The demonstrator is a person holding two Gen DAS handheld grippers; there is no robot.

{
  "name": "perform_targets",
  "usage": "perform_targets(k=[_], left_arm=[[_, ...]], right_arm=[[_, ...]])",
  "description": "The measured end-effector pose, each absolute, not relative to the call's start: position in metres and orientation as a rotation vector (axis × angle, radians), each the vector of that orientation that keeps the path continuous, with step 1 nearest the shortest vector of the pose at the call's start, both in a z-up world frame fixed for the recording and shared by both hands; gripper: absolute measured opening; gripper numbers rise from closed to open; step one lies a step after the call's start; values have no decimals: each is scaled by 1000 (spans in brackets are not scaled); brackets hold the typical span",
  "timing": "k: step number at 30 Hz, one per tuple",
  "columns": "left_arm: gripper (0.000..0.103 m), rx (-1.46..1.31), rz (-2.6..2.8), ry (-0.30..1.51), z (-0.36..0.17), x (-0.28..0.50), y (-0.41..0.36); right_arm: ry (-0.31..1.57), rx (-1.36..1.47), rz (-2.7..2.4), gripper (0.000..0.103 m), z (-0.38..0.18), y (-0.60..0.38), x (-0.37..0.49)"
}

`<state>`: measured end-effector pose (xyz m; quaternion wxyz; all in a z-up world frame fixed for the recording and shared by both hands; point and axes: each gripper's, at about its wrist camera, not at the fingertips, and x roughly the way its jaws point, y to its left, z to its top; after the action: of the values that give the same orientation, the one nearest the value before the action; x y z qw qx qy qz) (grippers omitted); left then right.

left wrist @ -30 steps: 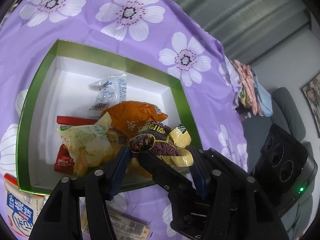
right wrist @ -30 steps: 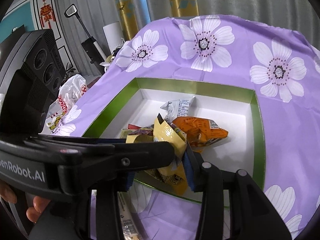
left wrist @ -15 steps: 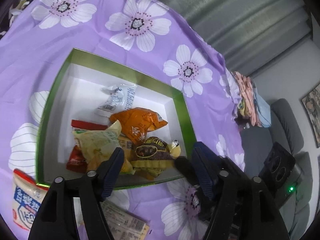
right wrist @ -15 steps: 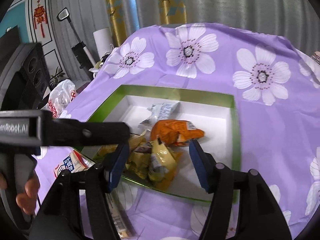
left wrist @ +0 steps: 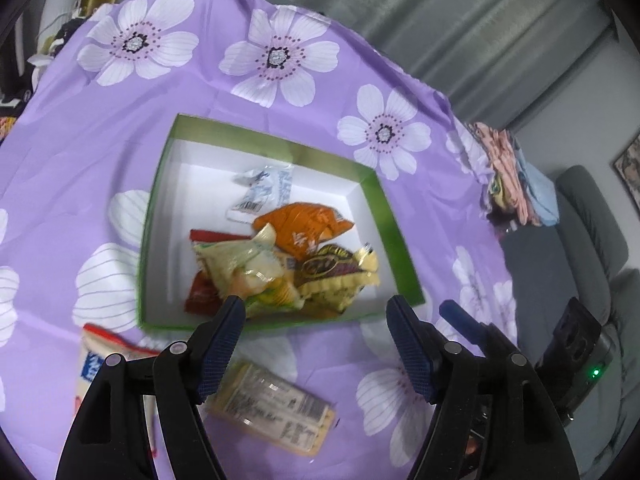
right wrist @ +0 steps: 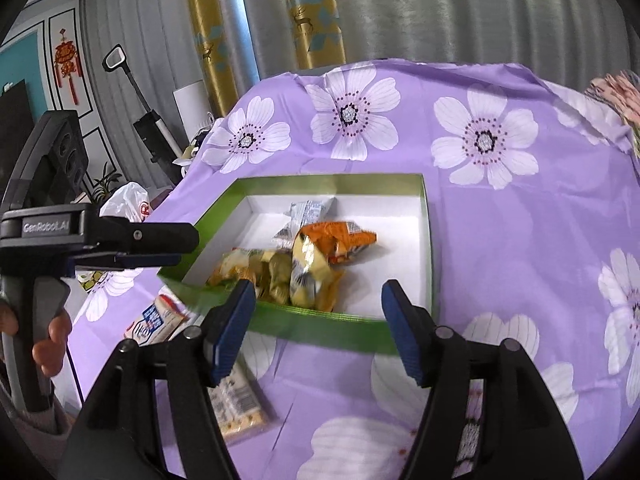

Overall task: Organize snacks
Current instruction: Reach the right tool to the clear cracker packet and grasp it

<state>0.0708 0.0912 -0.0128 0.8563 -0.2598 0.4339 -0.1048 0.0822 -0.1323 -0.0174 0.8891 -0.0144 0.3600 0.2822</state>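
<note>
A green-rimmed white box (left wrist: 372, 184) (right wrist: 428, 232) on the purple flowered cloth holds several snack packs: an orange one (left wrist: 304, 224) (right wrist: 340, 240), a brown-and-yellow one (left wrist: 336, 270), a pale yellow one (left wrist: 236, 260), a red one (left wrist: 200, 296) and a white one (left wrist: 264, 192). My left gripper (left wrist: 316, 336) is open and empty above the box's near edge. My right gripper (right wrist: 318, 324) is open and empty, also at the near edge. A clear-wrapped bar (left wrist: 276, 408) (right wrist: 236, 404) and a white-and-blue pack (left wrist: 96, 364) (right wrist: 154, 320) lie on the cloth in front of the box.
The left gripper body shows at the left of the right wrist view (right wrist: 100, 236). Folded clothes (left wrist: 516, 184) lie at the cloth's right edge, with a grey sofa (left wrist: 592, 240) behind. A white plastic bag (right wrist: 128, 200) sits beyond the left edge.
Both grippers let go of the brown-and-yellow pack, which now lies in the box. Both have opened and pulled back and up from the box.
</note>
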Motion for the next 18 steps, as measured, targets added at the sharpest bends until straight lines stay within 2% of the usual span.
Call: perform_targets(k=[9,18], left_arm=[[73,-504,-287,956,-19,52,94],[73,-464,-285,1083,-56,52,82]], right_arm=[[791,-39,598,66,-33,-129,41],[892,-74,610,66,-67,-122,11]])
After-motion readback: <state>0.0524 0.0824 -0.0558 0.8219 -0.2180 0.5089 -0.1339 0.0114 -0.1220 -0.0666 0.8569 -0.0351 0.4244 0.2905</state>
